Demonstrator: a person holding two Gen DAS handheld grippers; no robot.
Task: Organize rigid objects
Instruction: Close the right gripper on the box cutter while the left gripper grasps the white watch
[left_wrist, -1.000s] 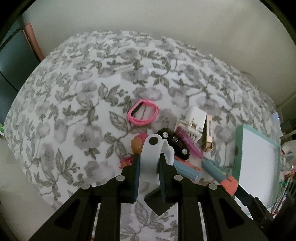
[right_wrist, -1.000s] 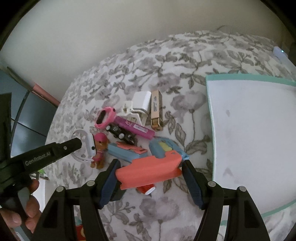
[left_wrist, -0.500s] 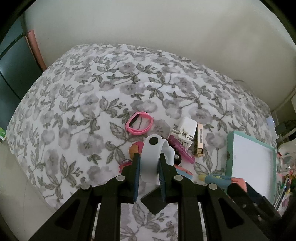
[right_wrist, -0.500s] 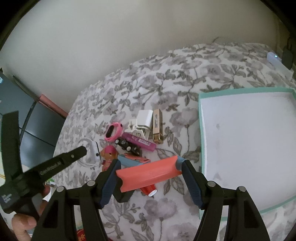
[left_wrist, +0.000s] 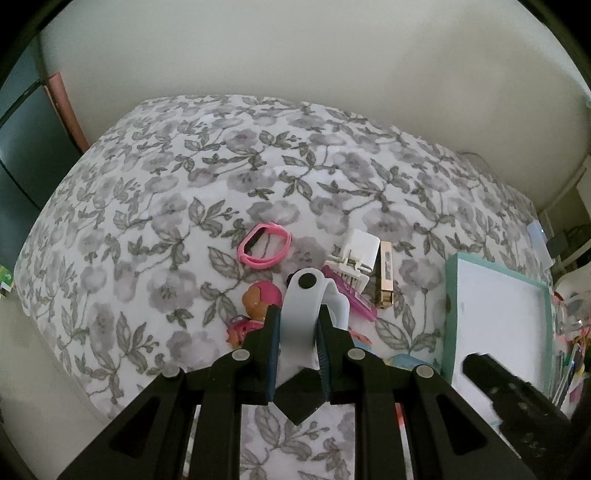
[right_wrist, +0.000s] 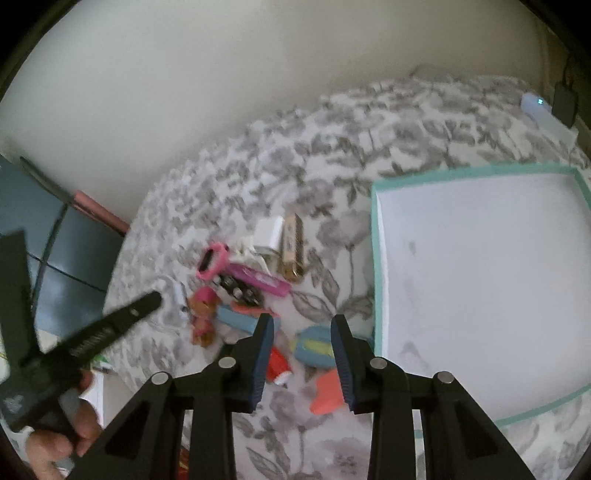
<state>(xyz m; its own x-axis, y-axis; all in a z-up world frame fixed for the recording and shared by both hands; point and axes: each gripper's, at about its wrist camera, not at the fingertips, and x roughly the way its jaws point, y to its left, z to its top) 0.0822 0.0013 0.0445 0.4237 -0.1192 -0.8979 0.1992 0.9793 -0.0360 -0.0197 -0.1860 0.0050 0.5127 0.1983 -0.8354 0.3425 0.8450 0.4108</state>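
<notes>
My left gripper (left_wrist: 297, 323) is shut on a white watch band (left_wrist: 301, 314) and holds it above a pile of small items. The pile holds a pink band (left_wrist: 264, 249), a pink toy figure (left_wrist: 255, 301), a white charger (left_wrist: 360, 247), a gold case (left_wrist: 384, 275) and a magenta bar (left_wrist: 351, 295). My right gripper (right_wrist: 303, 334) has its jaws apart with nothing between them. A coral piece (right_wrist: 327, 391) lies below it on the bed, beside a blue and yellow toy (right_wrist: 314, 345). The teal-rimmed white tray (right_wrist: 375, 258) lies to the right.
The floral bedspread (left_wrist: 166, 206) covers a bed against a cream wall. A dark cabinet (left_wrist: 18, 147) stands at the left. The left gripper's body (right_wrist: 92, 336) crosses the right wrist view. A white device with a light (right_wrist: 535, 105) lies at the bed's far corner.
My right gripper has let go of the coral piece, which now lies on the bed. Both grippers have risen farther from the pile. The left keeps hold of the white band.
</notes>
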